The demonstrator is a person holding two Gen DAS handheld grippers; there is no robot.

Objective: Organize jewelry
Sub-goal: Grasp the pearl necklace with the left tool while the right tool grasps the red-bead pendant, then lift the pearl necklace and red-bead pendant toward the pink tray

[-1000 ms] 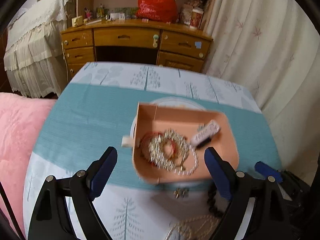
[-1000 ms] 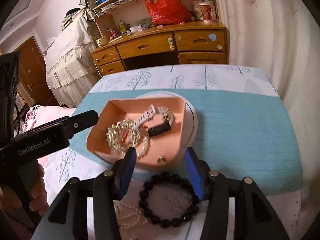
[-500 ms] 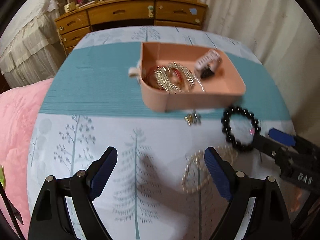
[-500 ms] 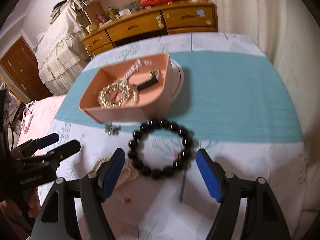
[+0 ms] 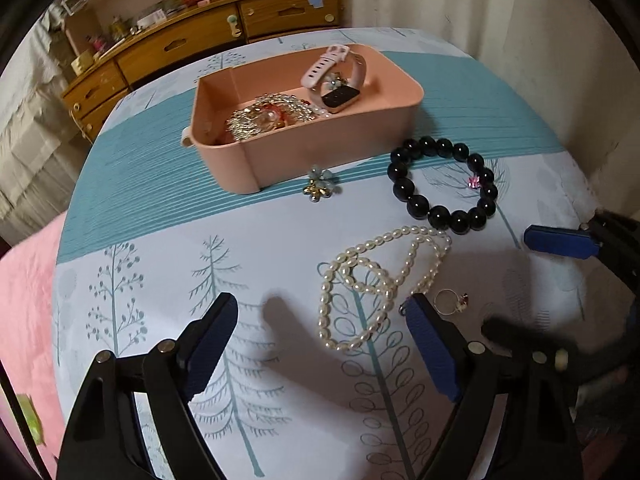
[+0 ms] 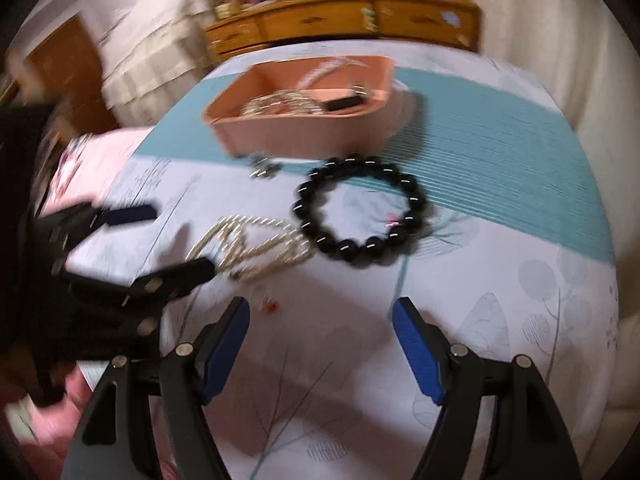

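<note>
A pink tray (image 5: 332, 148) (image 6: 280, 136) holds a watch (image 5: 336, 80) and a gold necklace (image 5: 264, 114). On the cloth in front of it lie a flower brooch (image 5: 320, 186), a black bead bracelet (image 5: 444, 184) (image 6: 360, 210), a pearl necklace (image 5: 376, 280) (image 6: 256, 244) and a small ring (image 5: 450, 302). My left gripper (image 5: 322, 324) is open, low over the pearl necklace. My right gripper (image 6: 320, 330) is open and empty, just short of the black bracelet; one of its fingers (image 5: 560, 240) shows in the left wrist view.
The table carries a white and teal tree-print cloth (image 5: 160, 184). A wooden desk with drawers (image 5: 208, 36) stands behind it, a curtain (image 5: 480, 4) to the right, pink bedding (image 5: 24, 300) to the left.
Both grippers have pulled back from the tray toward the near side of the table and dropped lower. The pearl necklace, ring and bracelet have come into full view. Both stay open.
</note>
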